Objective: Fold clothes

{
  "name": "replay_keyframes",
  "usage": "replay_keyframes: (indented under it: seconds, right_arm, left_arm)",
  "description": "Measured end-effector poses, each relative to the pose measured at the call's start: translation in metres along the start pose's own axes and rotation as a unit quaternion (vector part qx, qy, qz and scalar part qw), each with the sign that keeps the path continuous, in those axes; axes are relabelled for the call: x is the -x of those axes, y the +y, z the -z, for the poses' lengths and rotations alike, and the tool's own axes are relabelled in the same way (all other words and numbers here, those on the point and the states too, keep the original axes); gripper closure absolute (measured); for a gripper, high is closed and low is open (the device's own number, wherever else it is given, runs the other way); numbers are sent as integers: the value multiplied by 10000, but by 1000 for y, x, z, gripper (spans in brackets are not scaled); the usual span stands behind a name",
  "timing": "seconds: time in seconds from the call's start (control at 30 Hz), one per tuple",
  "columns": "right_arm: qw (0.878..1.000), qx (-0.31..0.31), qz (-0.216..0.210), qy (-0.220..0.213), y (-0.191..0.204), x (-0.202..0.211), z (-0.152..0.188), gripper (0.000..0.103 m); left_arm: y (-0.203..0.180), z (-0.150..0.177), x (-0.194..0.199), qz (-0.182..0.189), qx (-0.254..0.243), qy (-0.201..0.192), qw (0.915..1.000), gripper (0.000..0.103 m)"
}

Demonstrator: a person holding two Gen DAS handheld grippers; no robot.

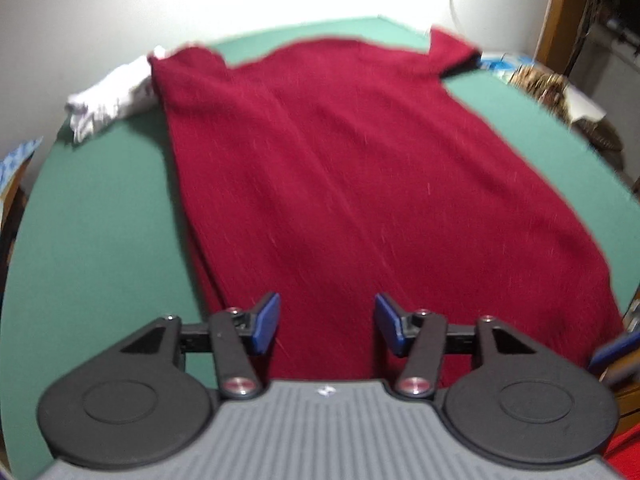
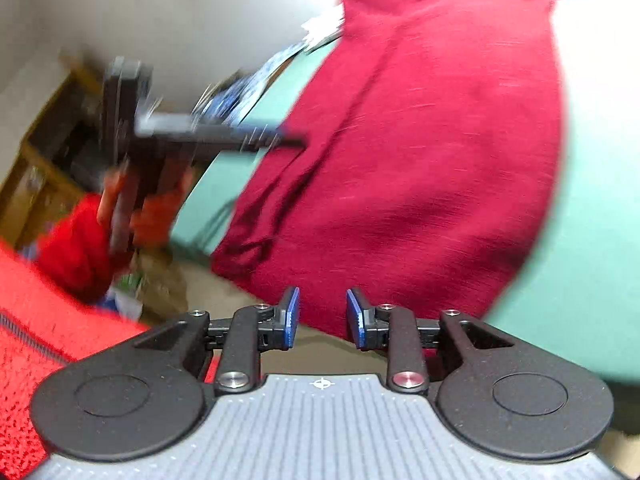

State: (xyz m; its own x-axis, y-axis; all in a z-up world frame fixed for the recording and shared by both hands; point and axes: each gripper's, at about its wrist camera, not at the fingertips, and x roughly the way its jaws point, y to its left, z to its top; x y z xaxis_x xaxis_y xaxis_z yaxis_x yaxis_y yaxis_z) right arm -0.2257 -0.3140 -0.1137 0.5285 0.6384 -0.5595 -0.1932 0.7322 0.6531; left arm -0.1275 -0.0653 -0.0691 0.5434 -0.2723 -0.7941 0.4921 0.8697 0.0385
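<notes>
Now: dark red garment (image 1: 332, 184) spread flat on green table (image 1: 100, 216), hem nearest. Left gripper (image 1: 326, 324) over hem, 2 blue pads well apart, nothing between. Right gripper (image 2: 322, 318) near hem edge, gap narrower, empty. White cloth (image 1: 108, 96) beside left sleeve.

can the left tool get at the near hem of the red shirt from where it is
Probably yes. The left tool is open and empty, right over the near end of the red shirt, which lies flat on the green table. Nothing sits between them; the white cloth is off at the far corner.
</notes>
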Motion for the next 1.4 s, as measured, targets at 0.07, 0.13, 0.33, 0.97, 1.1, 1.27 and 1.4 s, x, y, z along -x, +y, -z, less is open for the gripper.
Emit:
replay_keyframes:
  seconds: [0.07, 0.13, 0.33, 0.97, 1.1, 1.27, 1.4]
  right_arm:
    - [9993, -302, 9, -211, -10, 7, 6, 77]
    - [9982, -505, -70, -322, -23, 12, 8, 78]
    - [9972, -585, 37, -469, -32, 19, -9, 75]
    - [8675, -3648, 1487, -3038, -143, 87, -168, 43]
    - [8202, -4480, 1383, -3278, -207, 103, -193, 42]
    - [7715, -5454, 986, -3125, -287, 91, -208, 37]
    - [7197, -6258, 352, -2985, -332, 67, -204, 37]
  left_arm:
    - [-5, 5, 6, -148, 64, 35, 9999, 46]
    - [-9, 8, 12, -271, 119, 114, 9995, 46]
    - [-22, 13, 37, -650, -58, 278, 9975, 41]
    - [-34, -53, 17, -573, -35, -368, 9977, 25]
    - [-24, -40, 8, -728, 361, 12, 9967, 24]
    - [-21, -54, 13, -1005, 1126, 114, 9885, 24]
    - [-30, -78, 29, -1424, 1335, -78, 9807, 23]
